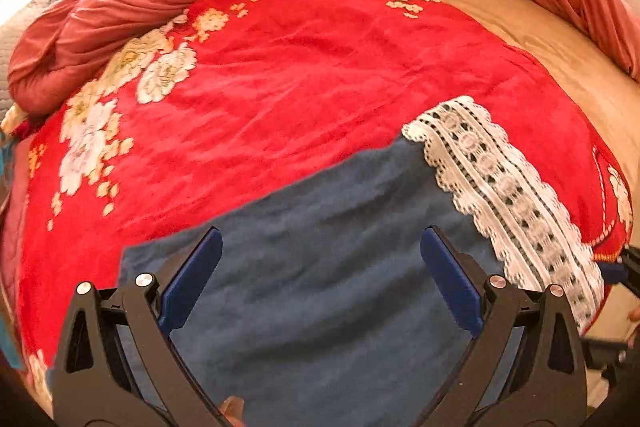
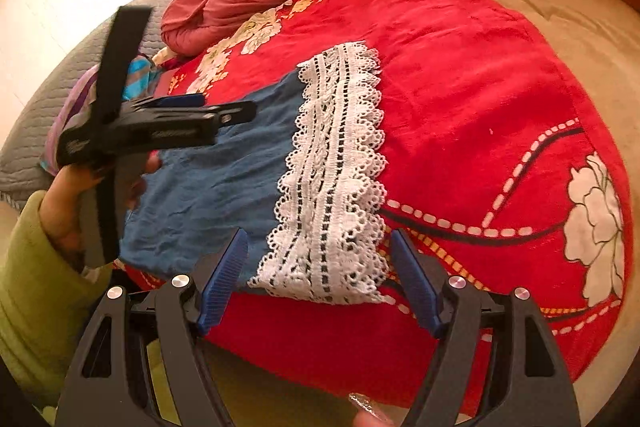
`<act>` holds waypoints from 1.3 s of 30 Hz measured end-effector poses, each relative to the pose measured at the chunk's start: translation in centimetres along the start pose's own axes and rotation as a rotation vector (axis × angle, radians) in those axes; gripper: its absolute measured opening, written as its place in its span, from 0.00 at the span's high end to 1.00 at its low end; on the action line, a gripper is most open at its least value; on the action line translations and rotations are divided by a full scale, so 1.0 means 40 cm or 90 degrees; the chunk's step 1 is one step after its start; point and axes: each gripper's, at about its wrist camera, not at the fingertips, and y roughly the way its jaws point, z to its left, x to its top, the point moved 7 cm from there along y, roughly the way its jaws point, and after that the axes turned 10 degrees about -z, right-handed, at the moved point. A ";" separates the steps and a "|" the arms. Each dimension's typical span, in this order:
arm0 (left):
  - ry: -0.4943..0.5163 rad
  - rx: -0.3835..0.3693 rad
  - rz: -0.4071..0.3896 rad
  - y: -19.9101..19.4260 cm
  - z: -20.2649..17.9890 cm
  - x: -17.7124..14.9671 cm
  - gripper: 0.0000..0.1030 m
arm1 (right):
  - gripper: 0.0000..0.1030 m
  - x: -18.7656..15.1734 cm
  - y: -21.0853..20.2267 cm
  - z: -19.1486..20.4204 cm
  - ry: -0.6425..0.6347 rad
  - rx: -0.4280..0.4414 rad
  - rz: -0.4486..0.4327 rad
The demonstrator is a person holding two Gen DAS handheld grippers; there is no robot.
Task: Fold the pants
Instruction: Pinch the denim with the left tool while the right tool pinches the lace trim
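On the red floral blanket point(image 2: 460, 75) the blue pants point(image 2: 208, 187) lie flat, both the left gripper point(image 1: 320, 267) and right gripper point(image 2: 318, 275) spread empty over them near the lace hem point(image 2: 336, 171), apparently readying a grasp to fold.

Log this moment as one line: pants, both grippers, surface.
pants: blue, lace hem, flat on red blanket | left gripper: open above blue cloth | right gripper: open at lace hem
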 end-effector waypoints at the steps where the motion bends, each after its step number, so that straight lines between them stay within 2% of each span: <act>1: 0.002 -0.006 0.004 0.015 -0.003 0.007 0.10 | 0.29 0.002 0.002 0.001 0.001 0.003 0.000; 5: 0.026 -0.034 0.011 0.057 -0.030 0.029 0.10 | 0.29 0.006 0.011 0.005 0.001 0.010 0.001; 9: 0.053 -0.054 0.021 0.096 -0.055 0.044 0.17 | 0.29 0.010 0.021 0.006 0.000 0.014 0.001; 15: 0.034 -0.125 0.025 0.141 -0.073 0.055 0.17 | 0.30 0.016 0.040 0.014 -0.012 0.012 -0.001; 17: 0.015 -0.147 0.026 0.147 -0.071 0.053 0.19 | 0.33 0.018 0.047 0.016 -0.013 0.008 -0.003; 19: 0.008 -0.167 0.024 0.144 -0.073 0.051 0.27 | 0.36 0.018 0.051 0.019 -0.013 0.006 -0.005; 21: 0.009 -0.177 0.025 0.140 -0.078 0.050 0.35 | 0.45 0.023 0.060 0.020 -0.012 0.003 -0.005; 23: 0.015 -0.189 0.023 0.131 -0.092 0.051 0.48 | 0.50 0.026 0.068 0.023 -0.012 0.004 -0.005; 25: 0.025 -0.196 0.021 0.123 -0.108 0.052 0.67 | 0.53 0.028 0.076 0.025 -0.009 0.002 -0.005; 27: 0.036 -0.208 0.017 0.116 -0.127 0.053 0.81 | 0.59 0.031 0.080 0.026 -0.010 0.003 -0.008; 28: 0.046 -0.199 0.012 0.113 -0.135 0.052 0.82 | 0.60 0.032 0.082 0.026 -0.013 0.001 -0.009; 30: 0.055 -0.189 0.004 0.110 -0.142 0.052 0.85 | 0.72 0.034 0.083 0.028 -0.018 -0.001 -0.011; 32: 0.049 -0.188 -0.001 0.107 -0.138 0.050 0.87 | 0.80 0.037 0.082 0.036 -0.025 0.004 -0.012; 39: -0.011 -0.232 -0.032 0.063 -0.085 0.062 0.94 | 0.82 0.075 0.064 0.105 -0.071 0.023 -0.038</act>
